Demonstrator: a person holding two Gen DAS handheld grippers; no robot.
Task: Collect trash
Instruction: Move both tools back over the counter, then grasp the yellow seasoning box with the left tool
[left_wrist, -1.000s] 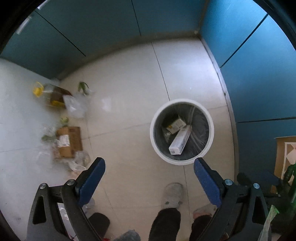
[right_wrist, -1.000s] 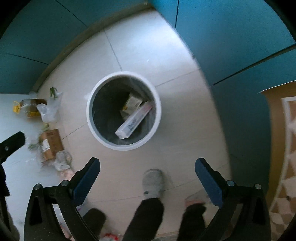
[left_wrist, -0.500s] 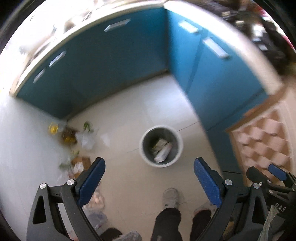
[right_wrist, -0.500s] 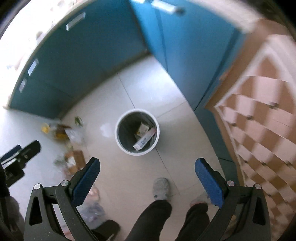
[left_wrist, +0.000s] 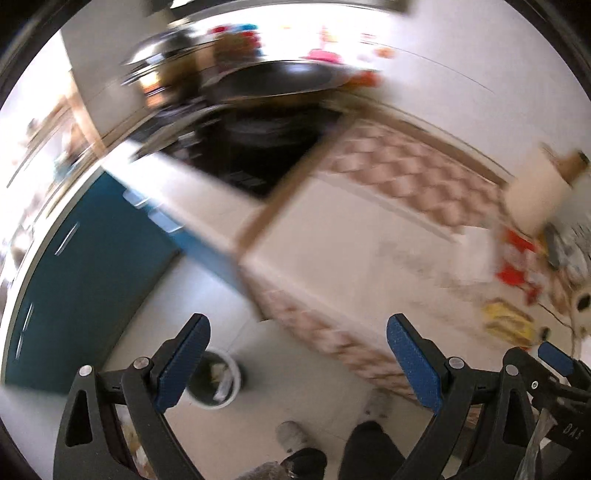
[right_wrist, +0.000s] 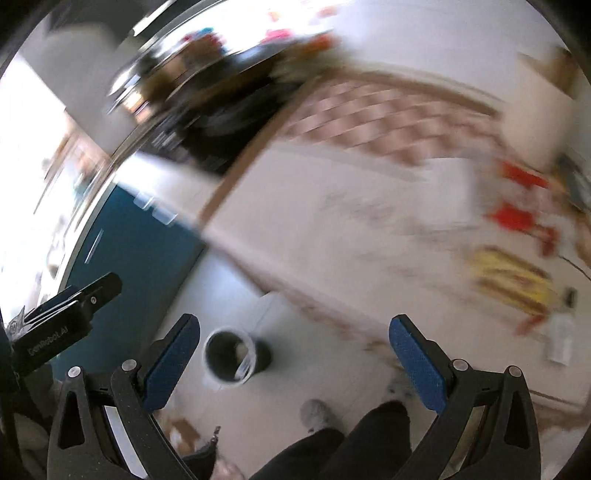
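Note:
A white-rimmed trash bin (left_wrist: 216, 380) with boxes inside stands on the floor far below, small in the left wrist view; it also shows in the right wrist view (right_wrist: 231, 357). My left gripper (left_wrist: 299, 354) is open and empty, high above the floor. My right gripper (right_wrist: 295, 356) is open and empty at about the same height. Blurred red and yellow packets (left_wrist: 513, 269) lie on a white tabletop (left_wrist: 362, 251) at the right; they also show in the right wrist view (right_wrist: 513, 280). Both views are motion-blurred.
Blue cabinets (left_wrist: 85, 266) line the left. A dark cooktop with a pan (left_wrist: 258, 147) sits on the counter behind. The person's legs and shoe (right_wrist: 317, 415) stand below. Some floor litter (right_wrist: 181, 435) lies near the bin.
Both grippers have risen and tilted up from just above the bin. The bin has shrunk toward the bottom left, and the counter and tabletop have come into view.

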